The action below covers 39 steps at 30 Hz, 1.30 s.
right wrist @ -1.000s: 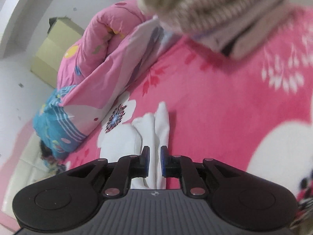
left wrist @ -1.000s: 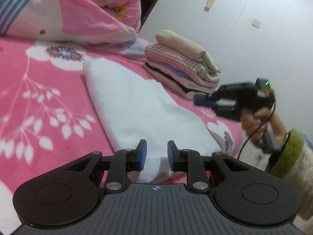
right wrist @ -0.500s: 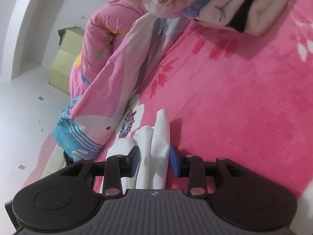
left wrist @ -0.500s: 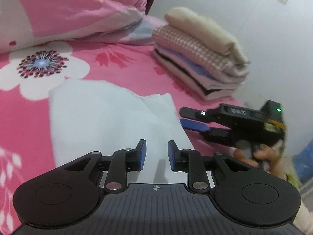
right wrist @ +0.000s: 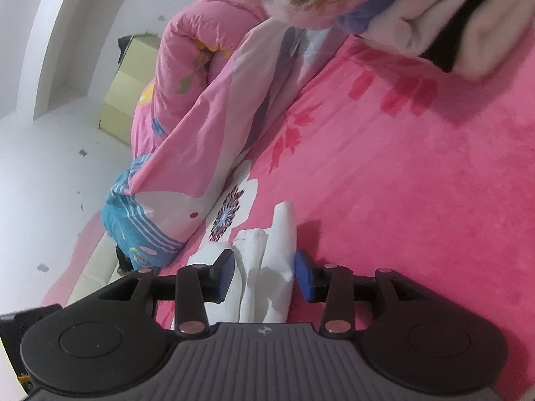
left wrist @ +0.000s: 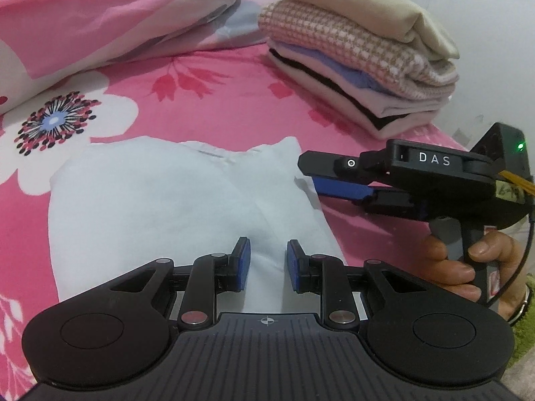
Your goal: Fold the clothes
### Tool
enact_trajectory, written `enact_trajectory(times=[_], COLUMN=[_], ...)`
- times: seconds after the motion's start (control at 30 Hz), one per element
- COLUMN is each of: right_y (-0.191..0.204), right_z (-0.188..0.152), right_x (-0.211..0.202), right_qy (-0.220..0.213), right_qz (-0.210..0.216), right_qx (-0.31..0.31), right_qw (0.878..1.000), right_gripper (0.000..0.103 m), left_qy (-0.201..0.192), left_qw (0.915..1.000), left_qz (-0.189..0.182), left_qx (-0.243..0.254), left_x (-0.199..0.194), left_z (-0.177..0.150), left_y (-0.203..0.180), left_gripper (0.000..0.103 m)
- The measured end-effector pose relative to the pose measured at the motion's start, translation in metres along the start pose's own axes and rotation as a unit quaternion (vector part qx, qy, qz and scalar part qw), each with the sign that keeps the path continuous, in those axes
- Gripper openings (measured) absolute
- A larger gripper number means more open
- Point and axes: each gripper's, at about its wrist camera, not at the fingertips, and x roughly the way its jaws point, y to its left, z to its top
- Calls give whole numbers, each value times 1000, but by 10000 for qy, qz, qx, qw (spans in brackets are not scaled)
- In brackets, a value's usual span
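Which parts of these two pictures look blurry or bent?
Left wrist view: sharp overall; fisheye bows the bed at the edges. Right wrist view: the stack of folded clothes at the top is soft and smeared; the white garment stays crisp.

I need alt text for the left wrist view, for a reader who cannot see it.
A folded white garment lies on a pink flowered bedsheet, with the left gripper over its near edge, nothing clamped. The right gripper, jaws opening, sits at its right corner, below a stack of folded clothes.
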Motion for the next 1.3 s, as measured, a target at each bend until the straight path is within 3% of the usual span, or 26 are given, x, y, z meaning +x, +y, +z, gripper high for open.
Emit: enact_trajectory(times=[0.2, 0.33, 0.4, 0.47, 0.53, 0.83, 1.07, 1.3], right_y=[15, 27, 34, 41, 47, 78, 86, 94], right_z=[-3, -5, -8, -12, -17, -32, -34, -40], right_x=[1, 3, 6, 9, 10, 5, 16, 34], right_qy=[-10, 30, 57, 56, 4, -111, 371, 1021], right_qz=[-86, -280, -457, -660, -786, -722, -584, -439], right_qx=[-519, -939, -1207, -1503, -1799, -2951, -3260, -3562], right_qw=[9986, 9952, 9916, 9864, 9805, 9527, 9428, 9278], right_gripper=[43, 36, 29, 11, 2, 0, 0, 0], left_qy=[-113, -236, -299, -365, -453, -1121, -1914, -2233], left_qw=[9998, 9995, 9993, 9990, 9987, 9927, 9798, 9732], left_qz=[135, 204, 226, 240, 239, -47, -191, -265], left_qx=[42, -9, -12, -10, -13, -436, -547, -490], left_x=[4, 4, 4, 3, 2, -16, -45, -56], left_z=[-1, -3, -5, -7, -10, -20, -31, -36], left_y=[-4, -3, -4, -4, -4, 6, 8, 8], left_gripper=[18, 10, 7, 5, 3, 1, 1, 0])
